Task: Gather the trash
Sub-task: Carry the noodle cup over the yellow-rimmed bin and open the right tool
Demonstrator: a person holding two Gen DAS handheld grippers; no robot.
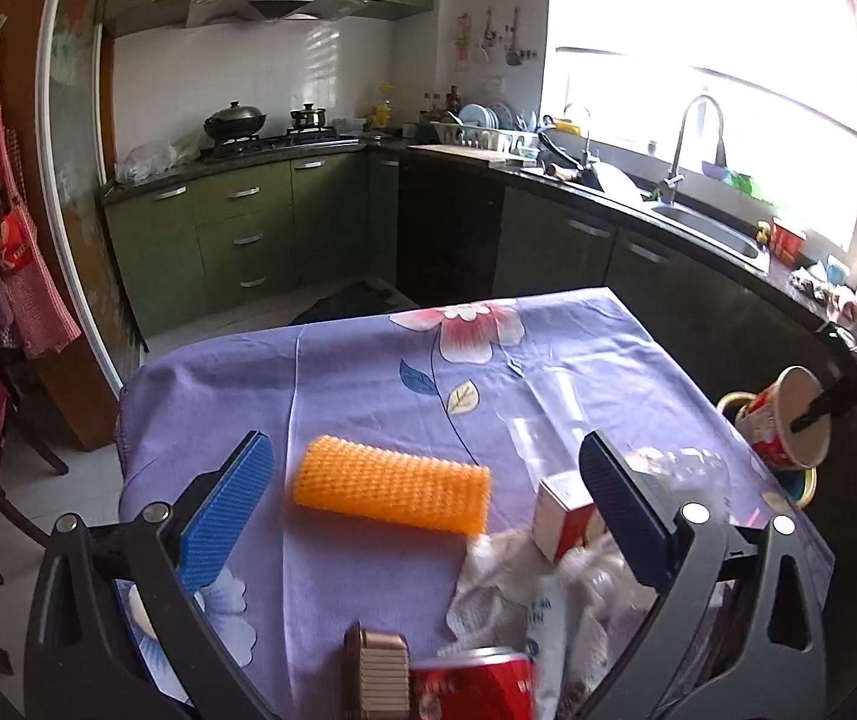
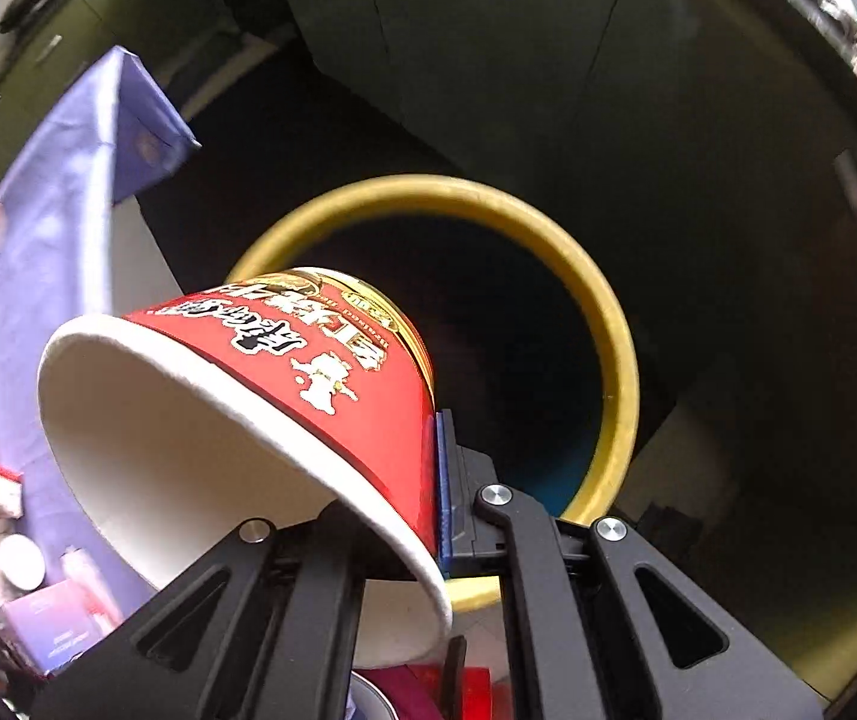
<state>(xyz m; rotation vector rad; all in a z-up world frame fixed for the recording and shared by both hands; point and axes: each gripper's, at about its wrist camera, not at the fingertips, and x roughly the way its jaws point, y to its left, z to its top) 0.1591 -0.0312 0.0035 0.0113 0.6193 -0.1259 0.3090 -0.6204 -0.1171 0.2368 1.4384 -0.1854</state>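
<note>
The red printed paper noodle cup (image 2: 284, 396) is held by the right tongs (image 2: 428, 480), which are closed tight on its wall at the white rolled rim, one blue ribbed pad outside and the other finger inside. The cup is tipped, mouth toward the camera, directly above the round yellow-rimmed bin (image 2: 614, 324) standing on the floor beside the table. The cup is judged light, thin-walled and easily crushed; the rim is its stiffest part, so a pinch there is judged sound. The left tongs (image 1: 428, 498) are spread wide with nothing between them, above the purple floral cloth on the table (image 1: 332, 372). On the table side of the bin, the orange ribbed foam fruit sleeve (image 1: 392, 492) lies flat between the pads; it looks soft, springy and near weightless, best taken across its middle. Next to the sleeve lie crumpled white tissue (image 1: 500, 582), limp and compressible, a small red-and-white carton (image 1: 560, 516), stiff-edged, and a red can (image 1: 476, 684), smooth and likely slippery.
</note>
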